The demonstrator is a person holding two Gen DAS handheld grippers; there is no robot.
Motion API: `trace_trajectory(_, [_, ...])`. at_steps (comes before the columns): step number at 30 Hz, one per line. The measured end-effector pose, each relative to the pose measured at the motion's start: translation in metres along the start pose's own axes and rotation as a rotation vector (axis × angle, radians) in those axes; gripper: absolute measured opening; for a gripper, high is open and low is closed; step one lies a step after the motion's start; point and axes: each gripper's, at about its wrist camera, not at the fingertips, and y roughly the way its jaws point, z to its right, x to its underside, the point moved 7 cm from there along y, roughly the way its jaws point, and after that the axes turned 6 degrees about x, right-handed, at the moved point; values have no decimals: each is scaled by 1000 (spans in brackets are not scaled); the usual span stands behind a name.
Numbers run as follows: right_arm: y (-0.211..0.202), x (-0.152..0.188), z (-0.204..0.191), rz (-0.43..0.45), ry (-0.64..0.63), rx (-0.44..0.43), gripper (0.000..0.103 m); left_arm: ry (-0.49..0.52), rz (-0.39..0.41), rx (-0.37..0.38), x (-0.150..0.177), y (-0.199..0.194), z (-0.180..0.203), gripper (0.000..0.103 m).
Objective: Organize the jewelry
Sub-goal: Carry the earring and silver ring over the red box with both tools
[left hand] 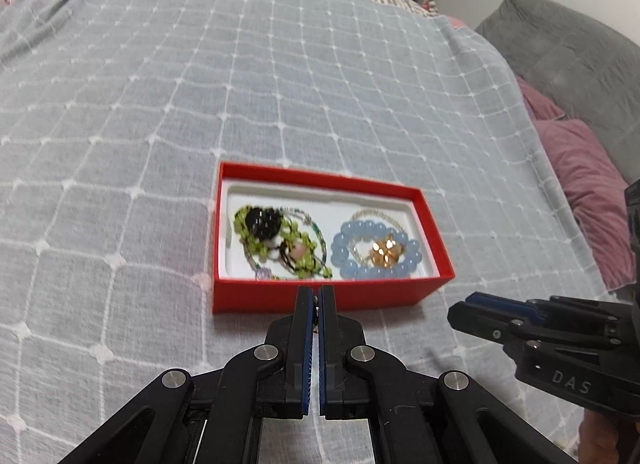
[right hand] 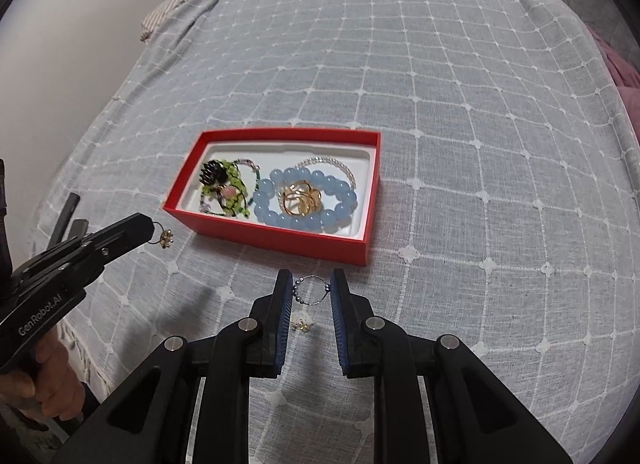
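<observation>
You've got a piece in each hand right now: your right gripper (right hand: 310, 291) has its jaws pinched narrow on a thin silver ring (right hand: 312, 291), hoop held flat across the gap, and your left gripper (right hand: 150, 228) is clamped tight on a little gold flower ring (right hand: 165, 240) dangling off the tip. The red box (right hand: 280, 232) sits on the bed just ahead of both, long side facing you. Your right looks nearer the blue bead bracelet (right hand: 307, 195) end, left nearer the green beads (right hand: 226, 191).
</observation>
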Motion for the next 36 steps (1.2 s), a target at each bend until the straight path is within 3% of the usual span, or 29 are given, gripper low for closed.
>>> trace_trajectory(4, [-6,-5,-2,30,3,-9,20,66,32,-86,-7,-1,4,0])
trace_trajectory(13, [-12,-14,-5,82,0,-15,20,120,60,-172,-19,4,4,0])
trace_trajectory(21, [-17,-23,-3,128,-7,-24,20,119,66,-173,-29,5,4,0])
trace_trajectory(36, [-17,-44,-1,172,5,-65,20,99,62,-100,-49,10,21,0])
